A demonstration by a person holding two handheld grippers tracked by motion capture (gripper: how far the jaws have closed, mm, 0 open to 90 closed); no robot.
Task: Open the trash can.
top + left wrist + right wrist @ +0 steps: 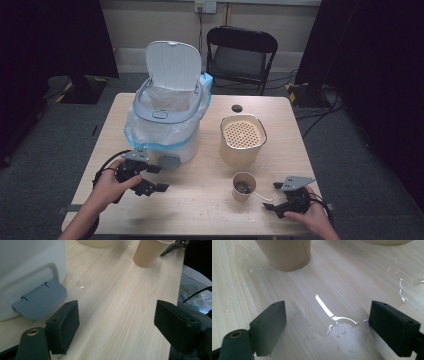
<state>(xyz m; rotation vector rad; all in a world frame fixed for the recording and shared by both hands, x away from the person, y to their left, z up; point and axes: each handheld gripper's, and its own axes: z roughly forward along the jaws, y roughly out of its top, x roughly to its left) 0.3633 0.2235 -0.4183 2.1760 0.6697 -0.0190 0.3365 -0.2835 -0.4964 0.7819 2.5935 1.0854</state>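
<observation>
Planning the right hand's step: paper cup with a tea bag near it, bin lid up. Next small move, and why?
Probably ease the right gripper forward to straddle the paper cup. Its fingers stand open with only wet table between them, the cup upright just ahead, a tea bag string trailing toward the gripper. The pedal bin is already open; the left gripper waits by its pedal.

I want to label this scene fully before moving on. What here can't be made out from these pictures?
- Contents of the paper cup: something dark inside in the high view, too small to identify.
- Inside of the bin: hidden by its white liner in the high view.
- Under the perforated lid of the beige container: not visible.
- Cup rim: cut off by the top edge in the right gripper view.
- Small dark thing behind the container: too small to tell.
</observation>
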